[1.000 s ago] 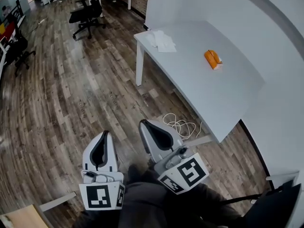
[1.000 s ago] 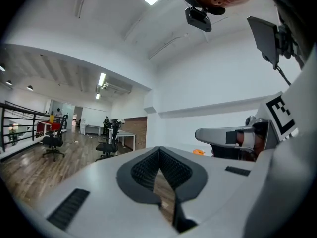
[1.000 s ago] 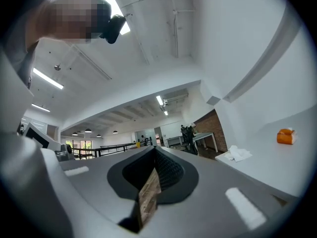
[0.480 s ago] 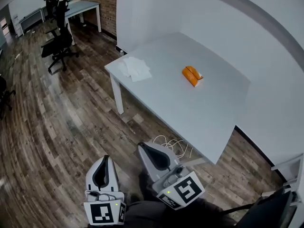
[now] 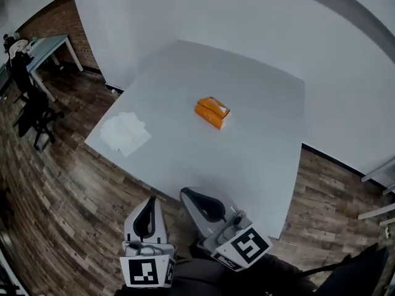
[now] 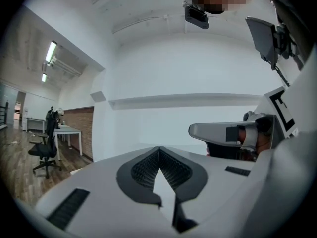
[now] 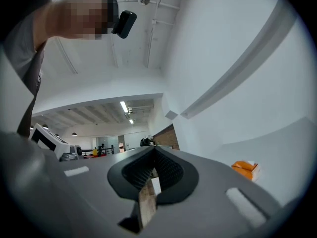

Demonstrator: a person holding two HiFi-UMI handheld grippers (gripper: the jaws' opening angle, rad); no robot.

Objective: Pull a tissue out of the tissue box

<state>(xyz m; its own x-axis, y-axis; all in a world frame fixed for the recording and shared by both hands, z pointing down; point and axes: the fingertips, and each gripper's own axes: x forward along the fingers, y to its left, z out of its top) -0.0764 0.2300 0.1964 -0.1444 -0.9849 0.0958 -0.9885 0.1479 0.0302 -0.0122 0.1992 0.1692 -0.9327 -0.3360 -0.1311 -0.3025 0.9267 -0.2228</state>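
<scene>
Both grippers hung short of the table's [image 5: 259, 159] near edge, the left gripper [image 5: 150, 200] and right gripper [image 5: 187, 193] each empty with jaws pressed together. The orange tissue box [image 5: 212, 113] sat mid-table, well apart from them. Left unsteadied, so light a box would likely slide or lift with the pull.

head: above, steeply down | gripper views: low, level — head/right share tissue box [image 5: 212, 112]
</scene>
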